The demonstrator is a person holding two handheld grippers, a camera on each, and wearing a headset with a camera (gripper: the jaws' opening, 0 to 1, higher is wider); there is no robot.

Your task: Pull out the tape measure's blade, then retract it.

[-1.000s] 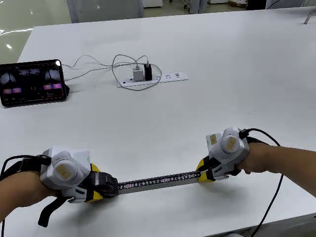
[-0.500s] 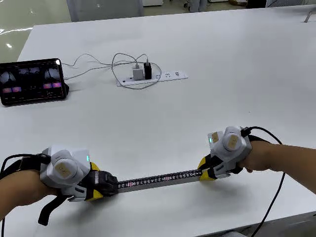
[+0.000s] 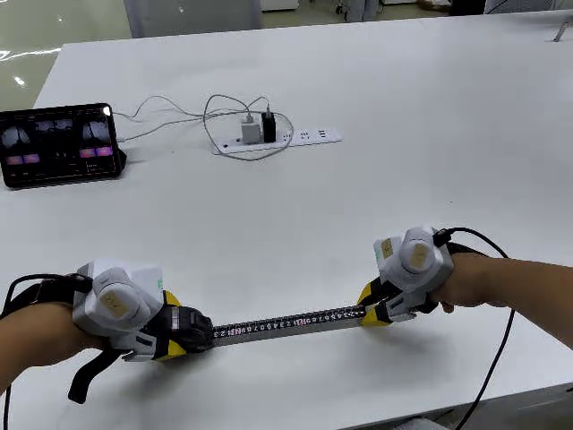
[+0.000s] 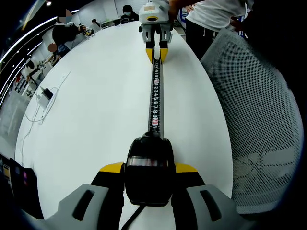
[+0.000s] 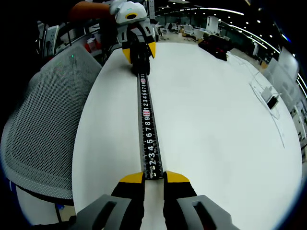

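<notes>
Left tool: clamped on the black plastic tape measure case at 7 o'clock on the white tabletop, apparently anchoring it against the pull.
Right tool: yellow-tipped jaws closed on the end of the black numbered blade at 5 o'clock, keeping it taut.
Blade: drawn out straight between the tools, low along the tabletop's near edge.
Stage: pull-out looks done; retraction not yet begun.
Case contents: any remaining blade is coiled inside, hidden.
Background: dark tablet at 10 o'clock, white power strip at 11 o'clock, well apart.
</notes>
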